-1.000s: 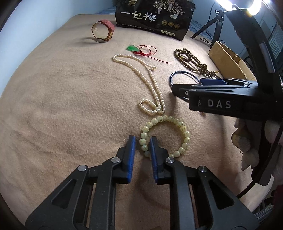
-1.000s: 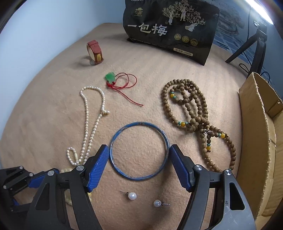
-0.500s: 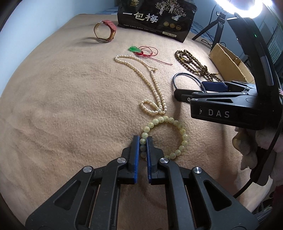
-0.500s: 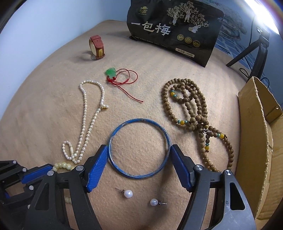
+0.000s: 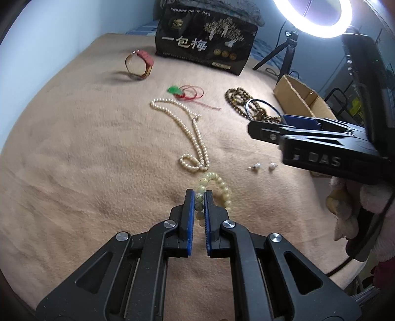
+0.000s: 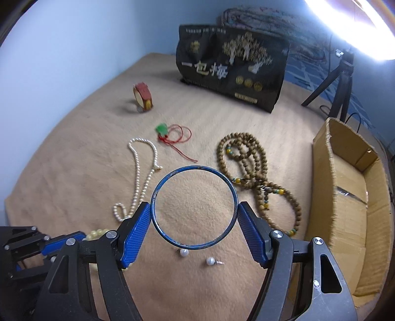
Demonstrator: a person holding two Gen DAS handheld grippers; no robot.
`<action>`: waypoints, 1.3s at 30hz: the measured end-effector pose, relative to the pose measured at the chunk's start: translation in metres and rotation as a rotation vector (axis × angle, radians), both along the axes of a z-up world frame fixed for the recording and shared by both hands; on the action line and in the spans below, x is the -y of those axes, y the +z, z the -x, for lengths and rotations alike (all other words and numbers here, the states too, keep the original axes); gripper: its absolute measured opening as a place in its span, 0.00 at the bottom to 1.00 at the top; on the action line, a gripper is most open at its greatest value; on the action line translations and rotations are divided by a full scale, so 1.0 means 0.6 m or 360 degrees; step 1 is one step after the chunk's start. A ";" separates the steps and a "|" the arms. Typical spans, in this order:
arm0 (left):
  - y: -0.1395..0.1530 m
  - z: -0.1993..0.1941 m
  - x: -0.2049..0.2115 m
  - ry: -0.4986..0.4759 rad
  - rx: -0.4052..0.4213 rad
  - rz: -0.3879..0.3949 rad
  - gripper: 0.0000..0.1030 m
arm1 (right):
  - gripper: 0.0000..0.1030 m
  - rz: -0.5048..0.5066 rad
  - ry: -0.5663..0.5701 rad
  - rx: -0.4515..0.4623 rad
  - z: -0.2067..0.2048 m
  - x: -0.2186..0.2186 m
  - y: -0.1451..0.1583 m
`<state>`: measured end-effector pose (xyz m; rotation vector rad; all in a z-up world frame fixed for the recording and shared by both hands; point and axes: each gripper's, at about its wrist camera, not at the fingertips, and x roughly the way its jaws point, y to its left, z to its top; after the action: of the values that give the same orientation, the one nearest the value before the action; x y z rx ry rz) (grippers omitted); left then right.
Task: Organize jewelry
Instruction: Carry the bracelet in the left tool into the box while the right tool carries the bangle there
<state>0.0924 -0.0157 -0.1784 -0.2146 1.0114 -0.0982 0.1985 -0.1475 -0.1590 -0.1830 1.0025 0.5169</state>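
My left gripper (image 5: 199,195) is shut on a pale yellow-green bead bracelet (image 5: 217,187) and holds it lifted off the tan blanket. My right gripper (image 6: 194,212) is shut on a blue bangle (image 6: 194,207), its pads pressing both sides, and holds it above the blanket; it also shows in the left wrist view (image 5: 259,105). Below lie two pearl earrings (image 6: 196,256), a white pearl necklace (image 6: 143,180), a brown wooden bead strand (image 6: 249,168), a green pendant on red cord (image 6: 170,133) and a red watch (image 6: 142,98).
An open cardboard box (image 6: 345,197) stands at the right edge of the blanket. A black printed bag (image 6: 232,66) stands at the back. A tripod with a ring light (image 5: 313,14) is at the back right. A light blue wall runs along the left.
My left gripper closed on the yellow-green bracelet and lifted it. My right gripper closed on the blue bangle and raised it off the blanket.
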 end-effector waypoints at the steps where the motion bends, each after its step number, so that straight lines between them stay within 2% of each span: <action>1: 0.004 0.000 0.000 0.0000 0.0006 0.0006 0.05 | 0.69 -0.0007 -0.0001 0.0012 0.004 0.005 0.008; 7: 0.026 0.004 0.001 -0.0018 0.0048 0.0013 0.05 | 0.69 -0.0050 -0.0039 0.0073 0.024 0.048 0.058; 15: 0.056 0.004 0.024 -0.0082 0.0098 -0.0002 0.05 | 0.69 -0.0036 -0.0115 0.0128 0.047 0.126 0.097; 29: 0.135 -0.053 0.116 -0.0294 0.0245 0.0049 0.05 | 0.69 -0.0009 -0.0419 0.0158 0.047 0.284 0.109; 39: 0.158 -0.113 0.210 -0.0451 0.0282 0.0089 0.05 | 0.69 -0.0016 -0.0504 0.0118 0.033 0.331 0.093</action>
<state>0.1605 -0.1415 -0.0836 -0.1101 0.8577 -0.3973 0.1788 -0.3460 -0.1032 -0.0322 0.9344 0.2244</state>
